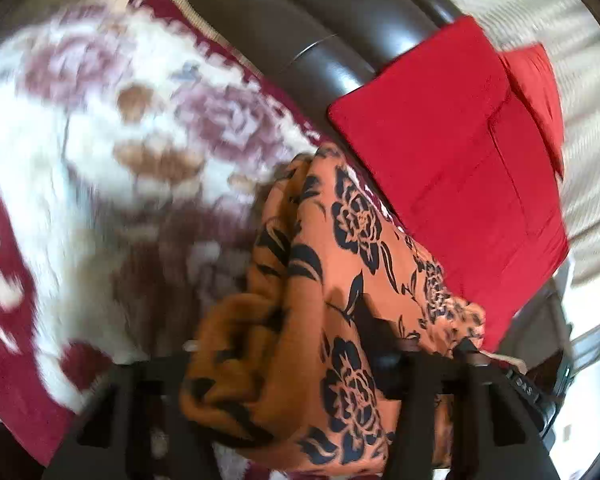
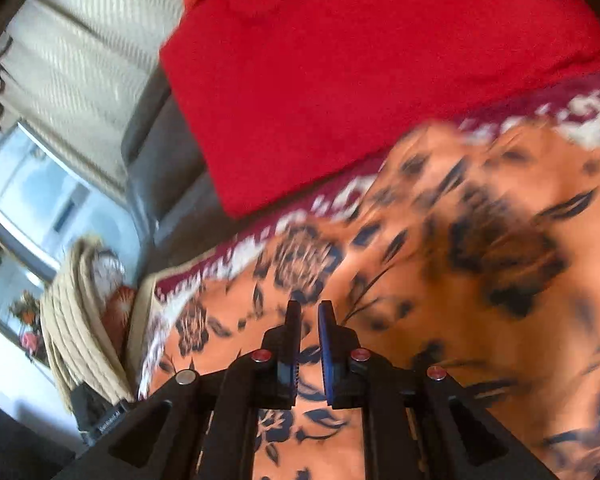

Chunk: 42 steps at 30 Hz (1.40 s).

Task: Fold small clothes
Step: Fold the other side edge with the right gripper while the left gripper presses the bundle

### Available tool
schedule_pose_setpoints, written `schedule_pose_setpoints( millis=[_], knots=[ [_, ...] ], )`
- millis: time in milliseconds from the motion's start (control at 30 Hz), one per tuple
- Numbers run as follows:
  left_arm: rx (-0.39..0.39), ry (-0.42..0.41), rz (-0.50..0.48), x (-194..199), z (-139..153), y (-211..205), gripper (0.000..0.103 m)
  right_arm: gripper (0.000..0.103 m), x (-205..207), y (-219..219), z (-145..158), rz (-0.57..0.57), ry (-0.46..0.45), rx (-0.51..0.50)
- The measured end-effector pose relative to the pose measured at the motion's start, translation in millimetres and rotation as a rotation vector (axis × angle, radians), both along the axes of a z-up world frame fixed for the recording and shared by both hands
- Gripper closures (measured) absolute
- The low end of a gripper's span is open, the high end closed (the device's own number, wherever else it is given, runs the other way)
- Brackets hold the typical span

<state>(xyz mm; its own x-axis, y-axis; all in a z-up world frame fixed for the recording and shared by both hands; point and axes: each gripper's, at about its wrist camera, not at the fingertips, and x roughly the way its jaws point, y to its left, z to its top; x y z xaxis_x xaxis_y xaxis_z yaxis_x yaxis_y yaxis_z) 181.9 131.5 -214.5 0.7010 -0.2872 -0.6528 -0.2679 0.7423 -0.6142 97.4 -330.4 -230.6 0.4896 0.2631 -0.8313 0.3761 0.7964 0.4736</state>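
An orange garment with dark floral print lies on a white and maroon flowered blanket. My left gripper is buried in a bunched fold of this garment; its fingertips are hidden by the cloth, which drapes over and between the jaws. In the right wrist view the same orange garment spreads flat under my right gripper. Its two fingers stand almost together with a narrow gap, just above the cloth, holding nothing that I can see.
A folded red cloth lies beyond the orange garment, against a dark leather sofa back; it also shows in the right wrist view. A beige quilted bundle hangs at the blanket's left edge. Light curtains and a window are behind.
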Motion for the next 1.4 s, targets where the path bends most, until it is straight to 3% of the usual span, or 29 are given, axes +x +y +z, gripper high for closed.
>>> schedule_pose_setpoints(
  millis=[33,133,167,367,600,667,700,733,767,800,933,1000,1067,1233,1400],
  knots=[
    [0.037,-0.003,-0.019,2.2,4.3,-3.6,0.083,0.091,4.0,6.5,-8.5,0.006,0.023,-0.003],
    [0.077,-0.026,-0.046,4.2,15.3,-7.9,0.084,0.093,14.6,14.2,-52.6,0.028,0.198,-0.049],
    [0.088,-0.041,-0.054,3.2,21.7,-10.3,0.085,0.093,16.3,14.7,-55.5,0.032,0.198,-0.057],
    [0.184,-0.181,-0.159,-0.7,76.1,-45.7,0.085,0.092,8.0,-6.5,-25.7,0.008,0.128,0.031],
    [0.325,-0.330,-0.387,-2.2,139.9,-143.7,0.085,0.089,-33.0,-85.9,25.6,-0.126,-0.010,0.081],
    [0.346,-0.349,-0.444,0.4,148.2,-172.4,0.085,0.079,-51.4,-115.4,38.4,-0.189,-0.054,0.115],
    [0.356,-0.356,-0.481,3.0,152.1,-193.0,0.085,0.067,-60.7,-128.1,44.0,-0.219,-0.075,0.130],
    [0.364,-0.360,-0.512,4.5,153.6,-210.4,0.085,0.045,-68.4,-139.5,48.7,-0.241,-0.090,0.144],
    [0.374,-0.360,-0.545,7.3,154.3,-229.6,0.085,0.033,-81.6,-154.9,54.5,-0.282,-0.122,0.180],
    [0.384,-0.355,-0.590,9.7,153.7,-253.9,0.085,0.028,-91.6,-166.7,60.0,-0.314,-0.151,0.206],
    [0.375,-0.305,-0.742,14.2,141.6,-313.0,0.079,0.028,-116.9,-197.4,70.2,-0.354,-0.229,0.306],
    [0.300,-0.294,-0.755,14.6,139.4,-309.5,0.073,0.028,-123.9,-207.1,70.5,-0.365,-0.247,0.356],
    [0.228,-0.298,-0.728,16.2,139.6,-290.9,0.054,0.028,-124.8,-217.8,72.9,-0.366,-0.243,0.390],
    [0.129,-0.320,-0.649,20.9,141.0,-239.6,0.048,0.028,-100.6,-202.4,58.7,-0.322,-0.151,0.402],
    [0.201,-0.235,-0.662,20.9,119.5,-220.8,0.048,0.028,-82.3,-180.2,40.8,-0.257,-0.053,0.433]
  ],
)
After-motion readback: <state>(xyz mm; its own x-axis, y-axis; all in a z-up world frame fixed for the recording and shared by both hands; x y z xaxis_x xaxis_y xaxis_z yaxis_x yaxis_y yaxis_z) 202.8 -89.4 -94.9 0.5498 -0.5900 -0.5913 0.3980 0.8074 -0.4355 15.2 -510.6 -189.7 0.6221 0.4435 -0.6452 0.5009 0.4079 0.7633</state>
